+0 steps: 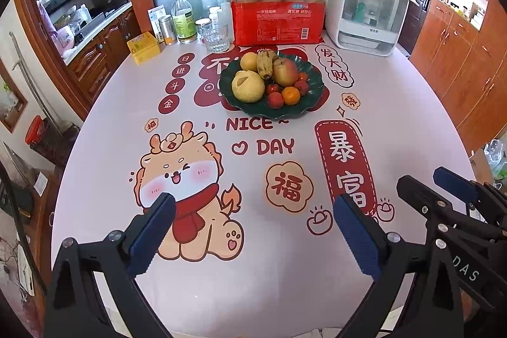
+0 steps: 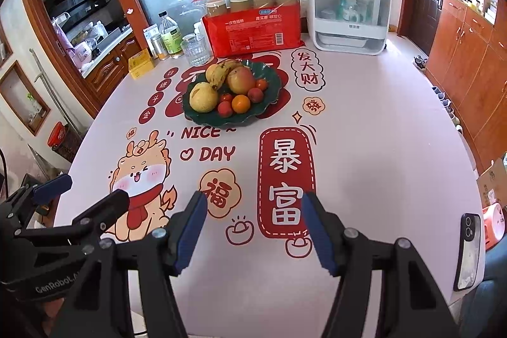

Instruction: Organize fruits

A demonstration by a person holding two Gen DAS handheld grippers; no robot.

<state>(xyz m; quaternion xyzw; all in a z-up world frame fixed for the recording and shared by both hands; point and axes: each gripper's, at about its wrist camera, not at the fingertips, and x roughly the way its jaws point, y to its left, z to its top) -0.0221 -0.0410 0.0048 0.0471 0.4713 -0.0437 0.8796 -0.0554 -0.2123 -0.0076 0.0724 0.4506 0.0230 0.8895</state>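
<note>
The tablecloth (image 1: pixel 196 290) reads "NICE DAY" in red beside a cartoon dragon (image 1: pixel 187 189), with the characters 暴富, 福 and 发大财 printed around it. At the far edge stands a red pack of paper cups (image 1: pixel 277 21) labelled 一次性纸杯, four lidded stacks showing through its clear top. Left of it are a clear bottle with a green label (image 1: pixel 183 19), a small tin (image 1: pixel 167 30), a ribbed drinking glass (image 1: pixel 216 37) and a yellow box (image 1: pixel 143 48); right of it sits a white lidded dish cabinet (image 1: pixel 369 8) with bottles dim behind its window.

The dark green scalloped plate (image 1: pixel 309 110) lies mid-table, just before the cup pack. It holds two yellow pears (image 1: pixel 247 85), a spotted banana (image 1: pixel 265 63), a red-green apple (image 1: pixel 285 72), an orange (image 1: pixel 291 95) and several small red fruits (image 1: pixel 275 99).

The left gripper (image 1: pixel 253 239) hovers over the near part of the table, jaws wide apart and holding nothing. The right gripper (image 2: pixel 253 238) hangs beside it, likewise spread and bare; "GenRobot" is printed on the left one's body. A phone (image 2: pixel 468 252) lies at the right table edge.
</note>
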